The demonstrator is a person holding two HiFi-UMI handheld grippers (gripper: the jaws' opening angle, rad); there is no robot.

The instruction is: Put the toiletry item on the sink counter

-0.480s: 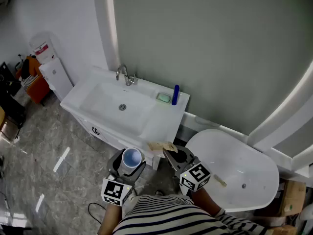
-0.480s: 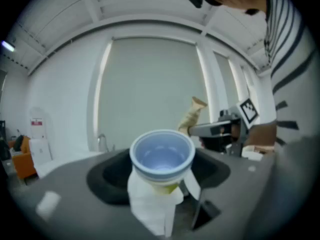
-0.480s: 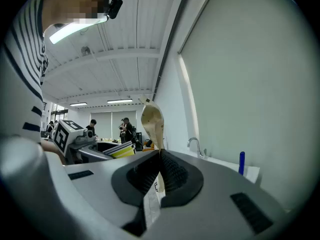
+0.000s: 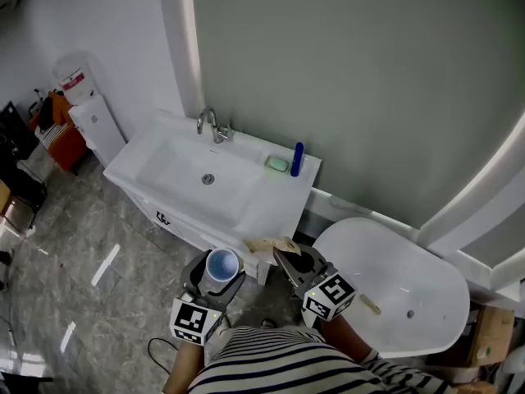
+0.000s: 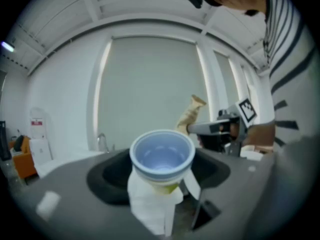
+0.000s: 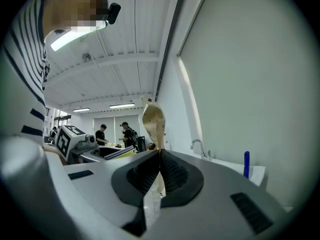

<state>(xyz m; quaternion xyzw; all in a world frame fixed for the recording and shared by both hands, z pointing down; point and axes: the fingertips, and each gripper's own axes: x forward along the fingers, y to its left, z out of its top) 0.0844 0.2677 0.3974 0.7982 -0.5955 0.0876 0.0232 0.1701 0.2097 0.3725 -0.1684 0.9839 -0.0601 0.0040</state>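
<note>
My left gripper (image 4: 215,279) is shut on a pale blue cup (image 4: 221,265) with a white lower part, held upright and mouth up in front of the vanity. The left gripper view shows the cup (image 5: 162,156) between the jaws of the left gripper (image 5: 161,186). My right gripper (image 4: 287,257) is shut on a flat beige tube (image 4: 271,245), which sticks up from the closed pads in the right gripper view (image 6: 153,121). Both grippers hover just short of the white sink counter (image 4: 279,208), near its front right corner.
On the counter stand a chrome faucet (image 4: 212,125), a green soap (image 4: 276,163) and an upright blue bottle (image 4: 296,159). A white bathtub (image 4: 394,286) lies to the right. A water dispenser (image 4: 82,113) stands far left. People are in the distance in the right gripper view.
</note>
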